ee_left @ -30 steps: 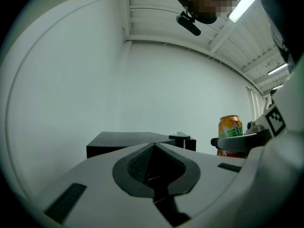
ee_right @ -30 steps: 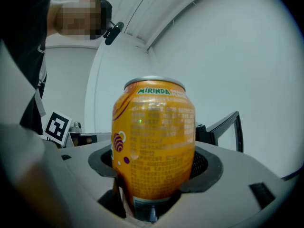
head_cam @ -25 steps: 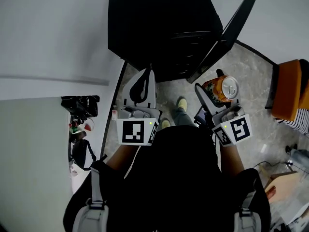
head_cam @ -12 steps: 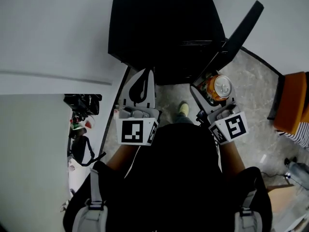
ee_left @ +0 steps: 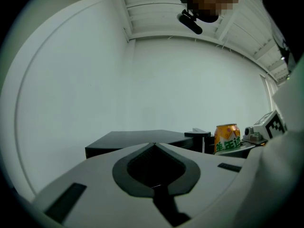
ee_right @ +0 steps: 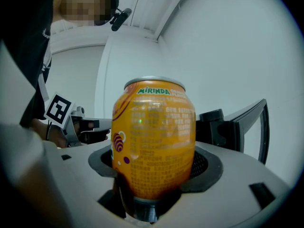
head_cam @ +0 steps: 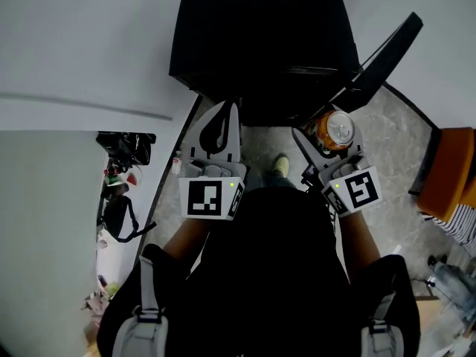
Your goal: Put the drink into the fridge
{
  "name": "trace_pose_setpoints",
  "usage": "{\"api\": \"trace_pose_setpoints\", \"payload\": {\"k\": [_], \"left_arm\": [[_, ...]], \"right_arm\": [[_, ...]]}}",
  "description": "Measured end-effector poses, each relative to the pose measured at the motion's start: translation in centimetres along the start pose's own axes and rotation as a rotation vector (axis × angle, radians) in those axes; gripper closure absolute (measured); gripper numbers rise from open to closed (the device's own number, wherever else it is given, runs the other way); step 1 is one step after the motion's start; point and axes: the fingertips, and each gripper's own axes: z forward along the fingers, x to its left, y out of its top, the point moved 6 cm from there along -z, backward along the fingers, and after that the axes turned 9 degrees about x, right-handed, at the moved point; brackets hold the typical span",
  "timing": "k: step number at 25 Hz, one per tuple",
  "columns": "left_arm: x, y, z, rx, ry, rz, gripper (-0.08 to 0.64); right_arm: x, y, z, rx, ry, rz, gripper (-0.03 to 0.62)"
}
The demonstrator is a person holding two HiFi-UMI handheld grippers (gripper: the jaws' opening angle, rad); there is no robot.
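Fridge interior reads as flat black in the head view; shelves not resolvable. Base of the drink can is hidden between the jaws. Right gripper jaws clamp the can upright, near the open fridge door. Can: orange, silver top, "MIRINDA" print. Left gripper jaws pressed together, holding nothing.

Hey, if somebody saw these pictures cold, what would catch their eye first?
The bright orange drink can stands out at once, upright and clamped in the right gripper. Just ahead of it looms the black fridge, with its door standing open on the right side. The left gripper is shut on nothing and points toward the fridge.
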Motion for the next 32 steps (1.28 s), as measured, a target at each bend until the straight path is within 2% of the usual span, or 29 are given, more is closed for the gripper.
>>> {"api": "trace_pose_setpoints", "payload": {"k": [8,20,29,32], "left_arm": [[1.0,-0.8,1.1,0.008,0.001,-0.022,0.551],[3.8,-1.2,1.1,0.034,0.026,-0.022,0.551],[5.3,-2.2,0.5,0.063,0.047,-0.034,0.551],[5.5,-2.1,0.4,0.056,0.052,-0.045,0.551]], "right_arm": [[-0.7,-0.2,1.9,0.029,0.012,-0.029,0.252],[-0.9,-3.1,6.2,0.083,-0.049,-0.071,0.253],[-2.5,-6.4,10.3,0.104,-0.195,-0.083,0.253],[-3.2,-6.6,11.6,0.115,-0.234,-0.115,0.252]]}}
